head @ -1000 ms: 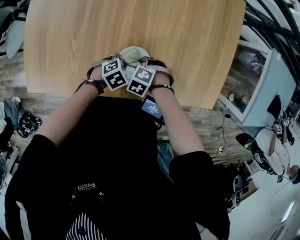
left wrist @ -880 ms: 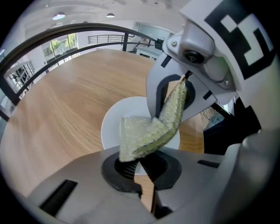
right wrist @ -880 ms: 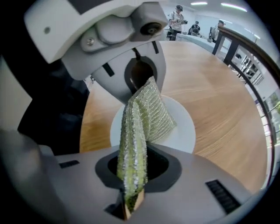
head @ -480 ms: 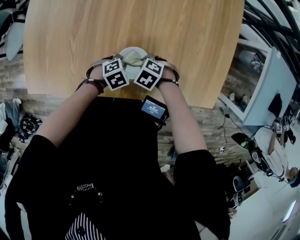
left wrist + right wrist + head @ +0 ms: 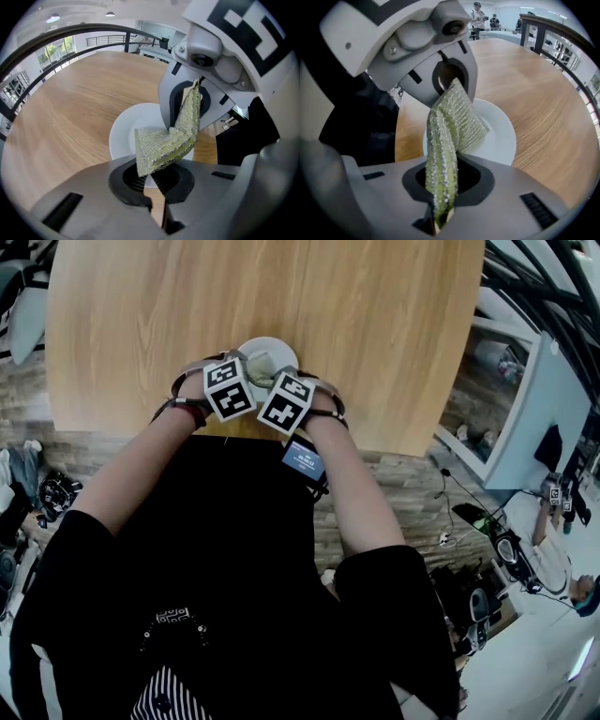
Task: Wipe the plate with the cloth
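A white plate point(image 5: 269, 343) point(image 5: 125, 127) point(image 5: 500, 133) lies on the wooden table near its front edge. My left gripper point(image 5: 246, 367) point(image 5: 152, 185) is shut at the plate's near rim, and a strip of white rim shows between its pads. A green ribbed cloth point(image 5: 262, 362) point(image 5: 164, 145) point(image 5: 450, 124) hangs folded over the plate. My right gripper point(image 5: 277, 373) point(image 5: 436, 220) is shut on one end of it. The cloth rises in front of the left gripper point(image 5: 447, 89), hiding that gripper's tips in the right gripper view.
The round wooden table point(image 5: 281, 287) stretches bare beyond the plate. Its front edge lies just under both wrists, against the person's black clothing. A dark railing point(image 5: 70, 33) runs behind the table. Bags and cables lie on the floor at both sides.
The right gripper swung out to the right with the cloth, then came back left against the left gripper. The left gripper and the plate stayed put.
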A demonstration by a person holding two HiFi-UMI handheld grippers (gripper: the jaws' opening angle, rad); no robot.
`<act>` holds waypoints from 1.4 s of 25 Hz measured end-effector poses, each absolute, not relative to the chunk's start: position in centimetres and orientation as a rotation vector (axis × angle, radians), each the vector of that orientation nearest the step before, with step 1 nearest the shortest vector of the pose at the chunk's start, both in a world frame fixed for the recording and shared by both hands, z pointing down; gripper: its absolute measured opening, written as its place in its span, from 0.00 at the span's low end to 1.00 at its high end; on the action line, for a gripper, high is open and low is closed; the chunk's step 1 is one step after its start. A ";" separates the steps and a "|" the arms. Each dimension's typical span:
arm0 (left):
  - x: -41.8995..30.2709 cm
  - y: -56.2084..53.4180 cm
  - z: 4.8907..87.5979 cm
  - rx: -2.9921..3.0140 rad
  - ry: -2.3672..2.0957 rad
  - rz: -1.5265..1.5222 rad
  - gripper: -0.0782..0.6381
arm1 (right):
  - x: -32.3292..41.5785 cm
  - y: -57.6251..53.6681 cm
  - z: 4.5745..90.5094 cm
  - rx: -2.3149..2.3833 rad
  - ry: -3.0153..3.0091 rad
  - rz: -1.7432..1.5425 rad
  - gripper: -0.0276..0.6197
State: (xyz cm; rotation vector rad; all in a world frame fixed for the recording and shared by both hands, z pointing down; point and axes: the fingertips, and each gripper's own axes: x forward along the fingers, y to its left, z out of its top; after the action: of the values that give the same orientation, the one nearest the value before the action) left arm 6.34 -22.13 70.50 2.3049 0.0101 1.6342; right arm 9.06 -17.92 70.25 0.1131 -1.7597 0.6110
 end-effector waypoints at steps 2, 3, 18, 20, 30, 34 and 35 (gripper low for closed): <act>6.3 -22.1 70.4 2.317 0.020 1.646 0.10 | 9.2 -18.1 70.3 0.120 -1.767 0.608 0.12; 6.3 -22.1 70.4 2.323 0.025 1.649 0.10 | 9.8 -19.1 70.4 0.163 -1.766 0.595 0.12; 6.2 -22.3 70.4 2.332 0.022 1.572 0.10 | 9.2 -18.9 70.3 0.199 -1.765 0.621 0.12; 6.2 -22.3 70.4 2.338 0.010 1.545 0.10 | 8.4 -17.7 70.2 0.168 -1.790 0.677 0.12; 8.0 -24.0 64.0 2.373 -0.133 1.046 0.10 | 12.2 -20.9 61.8 0.528 -1.997 0.962 0.12; 6.0 -26.5 56.4 2.415 -0.211 0.721 0.10 | 10.9 -23.8 53.7 0.765 -2.225 1.032 0.12; 5.2 -27.1 54.3 2.424 -0.224 0.653 0.10 | 10.5 -24.7 51.4 0.821 -2.282 1.011 0.12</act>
State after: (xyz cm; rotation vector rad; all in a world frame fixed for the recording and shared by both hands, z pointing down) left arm 5.19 -27.09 54.34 2.4236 -0.2242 0.6526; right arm 10.45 -24.65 51.37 0.8206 -2.2818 1.0113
